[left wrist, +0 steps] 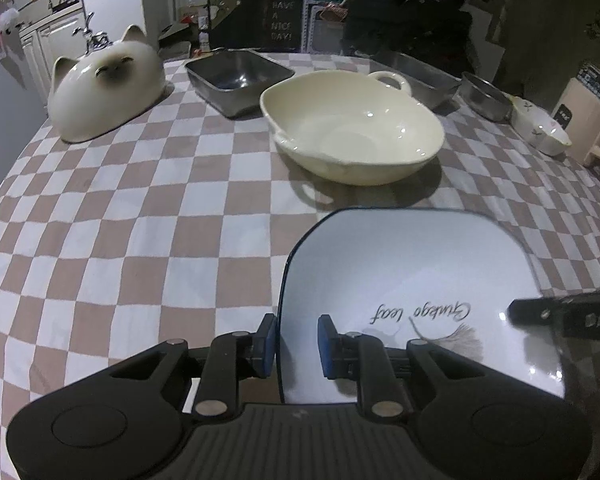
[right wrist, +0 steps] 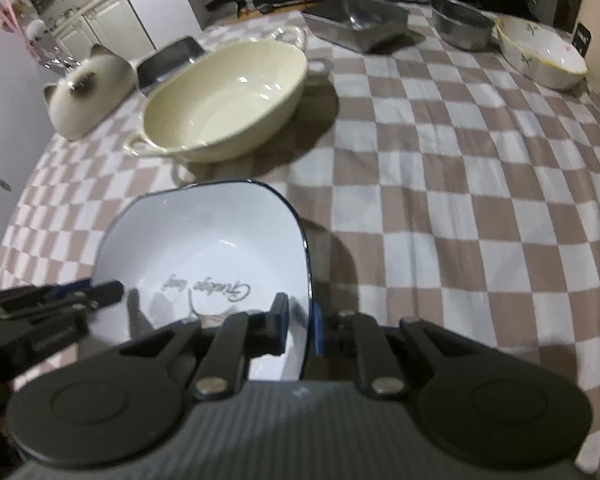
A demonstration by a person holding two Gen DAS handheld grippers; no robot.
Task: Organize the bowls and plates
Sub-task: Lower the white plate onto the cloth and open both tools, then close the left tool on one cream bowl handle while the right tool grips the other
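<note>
Grippers, left gripper (left wrist: 296, 346) and right gripper (right wrist: 300, 330), are both clamping the white plate (left wrist: 400, 276) near the table's front edge; other bowls are sitting unsorted, so sorting is barely beginning.

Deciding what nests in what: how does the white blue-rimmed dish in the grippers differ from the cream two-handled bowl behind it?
The white dish is squarish with rounded corners; the cream bowl is oval. The white dish has a dark blue rim and script lettering inside; the cream bowl is plain. The cream bowl has loop handles; the white dish has none. The white dish's rim sits between the pads of the left gripper and right gripper; the cream bowl stands free on the tablecloth. Both are glossy, upright and empty.
</note>
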